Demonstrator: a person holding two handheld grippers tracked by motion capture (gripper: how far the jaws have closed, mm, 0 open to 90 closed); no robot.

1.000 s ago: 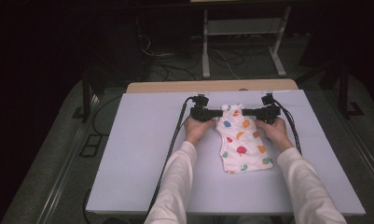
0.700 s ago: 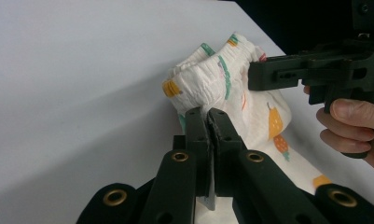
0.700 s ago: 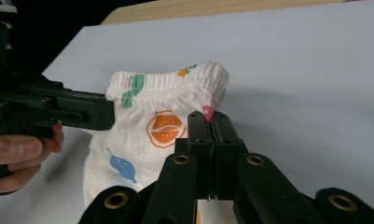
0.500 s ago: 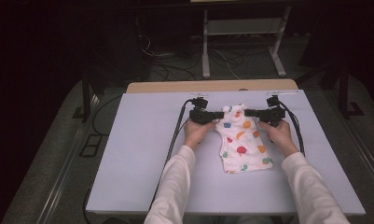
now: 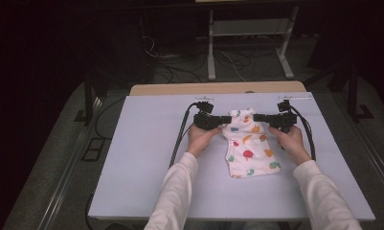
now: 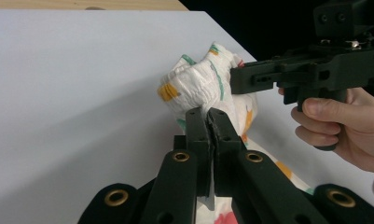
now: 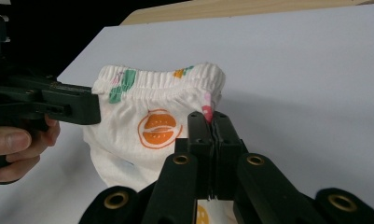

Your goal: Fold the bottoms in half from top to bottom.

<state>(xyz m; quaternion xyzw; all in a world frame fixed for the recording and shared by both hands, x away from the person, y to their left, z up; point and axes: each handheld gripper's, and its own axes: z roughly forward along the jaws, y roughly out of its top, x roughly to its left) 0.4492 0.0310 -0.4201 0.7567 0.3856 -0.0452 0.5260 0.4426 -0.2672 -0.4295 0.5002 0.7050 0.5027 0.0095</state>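
High view, near edge: two forearms in white sleeves [image 5: 177, 191] enter from the bottom, each hand wrapped around a gripper handle. Below them lies the pale grey table top [image 5: 132, 167].

Mid-table: a small white garment printed with coloured fruit [image 5: 248, 146] lies with its lower part flat on the table top and its elastic waistband end raised at the far side, stretched between the two tools.

Left gripper [image 5: 226, 119]: jaws clenched on the left corner of the waistband. The left gripper view confirms this: both black jaws stand pressed together with bunched cloth [image 6: 201, 86] pinched at their tips.

Right gripper [image 5: 257, 117]: jaws likewise clamped on the right corner of the waistband. The right gripper view shows the jaws closed on the cloth edge, beside an orange-slice print [image 7: 159, 127], with the gathered elastic hem spanning across to the opposite tool.

A black cable [image 5: 178, 139] trails from the left gripper toward the near edge.

Far side: a strip of bare wooden board [image 5: 218, 88] borders the table top; beyond it, a metal stand [image 5: 249, 43] and loose cables on the dark floor.
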